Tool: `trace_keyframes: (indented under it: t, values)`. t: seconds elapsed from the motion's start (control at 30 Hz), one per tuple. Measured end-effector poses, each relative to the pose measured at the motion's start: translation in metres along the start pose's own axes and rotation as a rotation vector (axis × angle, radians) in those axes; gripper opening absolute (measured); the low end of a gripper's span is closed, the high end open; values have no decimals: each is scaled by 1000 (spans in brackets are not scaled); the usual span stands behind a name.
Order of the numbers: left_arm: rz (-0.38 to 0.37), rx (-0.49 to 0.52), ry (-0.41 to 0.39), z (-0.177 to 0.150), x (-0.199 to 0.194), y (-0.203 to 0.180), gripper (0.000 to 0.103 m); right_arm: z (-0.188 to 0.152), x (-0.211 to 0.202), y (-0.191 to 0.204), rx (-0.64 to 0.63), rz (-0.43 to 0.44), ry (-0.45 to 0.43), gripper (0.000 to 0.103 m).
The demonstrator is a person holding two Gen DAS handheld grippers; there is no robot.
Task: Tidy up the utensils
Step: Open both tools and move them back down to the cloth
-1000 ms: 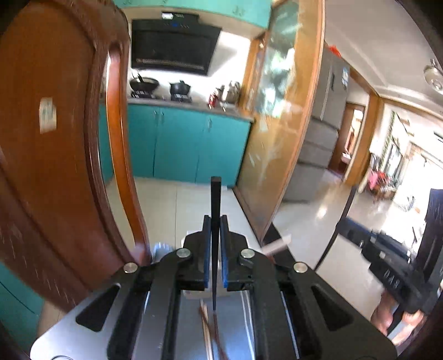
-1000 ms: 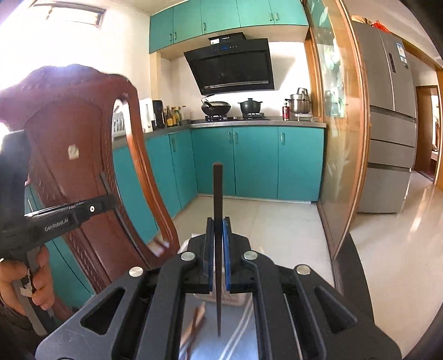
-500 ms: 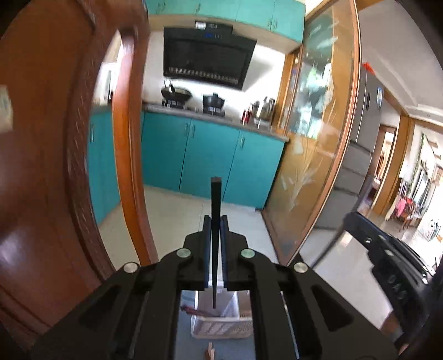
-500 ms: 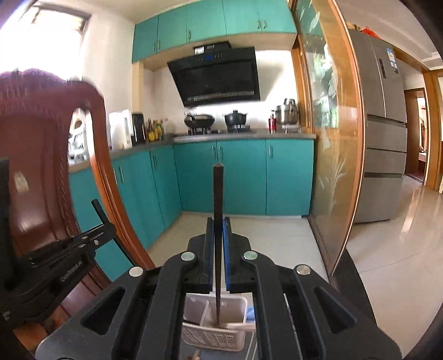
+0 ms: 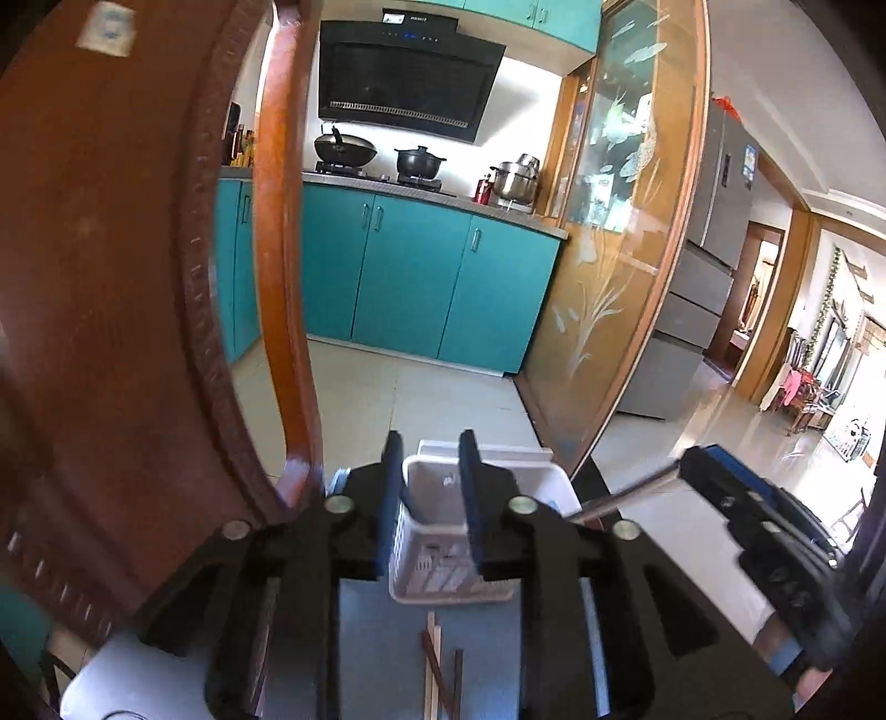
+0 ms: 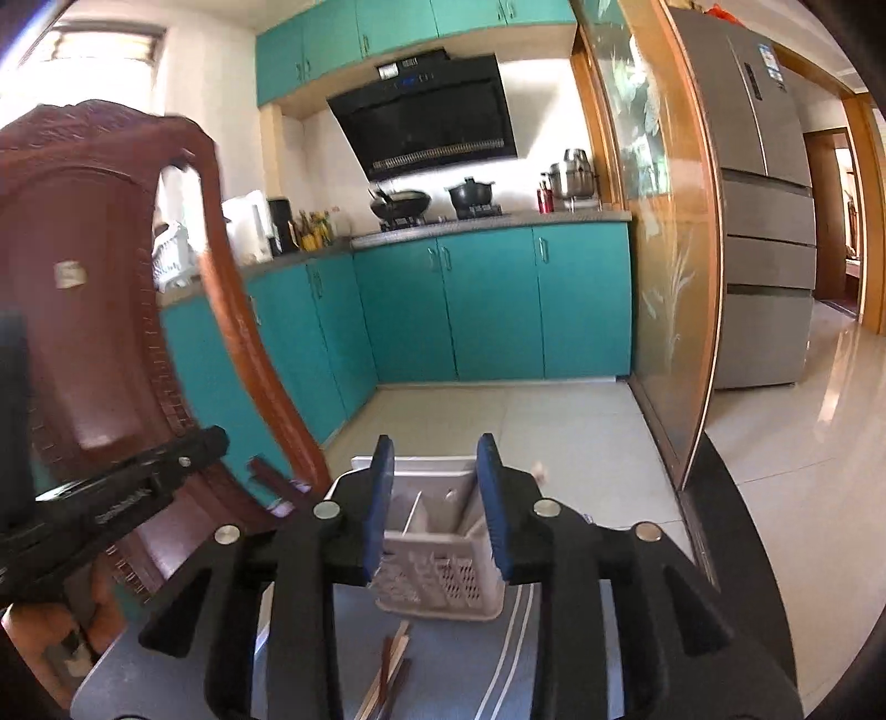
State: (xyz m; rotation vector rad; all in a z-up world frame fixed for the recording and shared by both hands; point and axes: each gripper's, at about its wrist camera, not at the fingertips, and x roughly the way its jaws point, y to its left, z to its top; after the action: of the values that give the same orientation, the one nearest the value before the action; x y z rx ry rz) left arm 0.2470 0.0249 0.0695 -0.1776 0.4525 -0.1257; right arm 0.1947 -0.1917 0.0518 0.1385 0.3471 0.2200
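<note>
Above the white basket (image 5: 443, 576), both tongs (image 5: 427, 498) (image 6: 434, 498) tilted downward, jaws opening, nothing between them.

Bright daylight, coming from window (image 6: 105, 50) at upper left, blown out white. Strong glare on glossy floor (image 6: 819, 421) at right. Heavy fisheye bending at edges, dark corners. Motion blur on chair back (image 5: 111, 277); tongs (image 5: 426, 498) soft, near lens.

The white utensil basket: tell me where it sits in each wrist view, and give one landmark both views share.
Left wrist view: the white utensil basket is low centre, seen between the hand-held gripper's fingers, chopsticks on the mat below it.
Right wrist view: the basket is again low centre, between that gripper's fingers.
Shared landmark: the black range hood above the stove.
</note>
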Motion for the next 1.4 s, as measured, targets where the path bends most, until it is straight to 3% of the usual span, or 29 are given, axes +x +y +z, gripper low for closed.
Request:
trace_keyframes:
  t: [0.07,0.13,0.2,0.27,0.4,0.53,0.7,1.0,1.4]
  values:
    - [0,12,-3,-18,-16,2,38,-24,-16,4,-20,24,6,36]
    - [36,52,45,-43,-19,1,44,-57,-9,9,-54,45,104,44]
    - [105,99,122,-73,-11,1,44,-111,21,13,-98,31,316,44]
    - [130,108,194,-102,-4,5,44,-153,40,13,-80,36,464,44]
    - [173,170,242,-131,-9,7,47,-182,52,15,20,124,576,45]
    - [178,146,248,-134,-16,16,51,-186,66,30,19,122,640,45]
    - [168,113,263,-133,-13,23,55,-195,83,52,-44,73,689,45]
    - [148,88,316,-147,-4,25,58,-196,84,42,-105,-58,678,39]
    - [75,80,473,-188,26,16,62,-193,61,-13,26,-144,663,39]
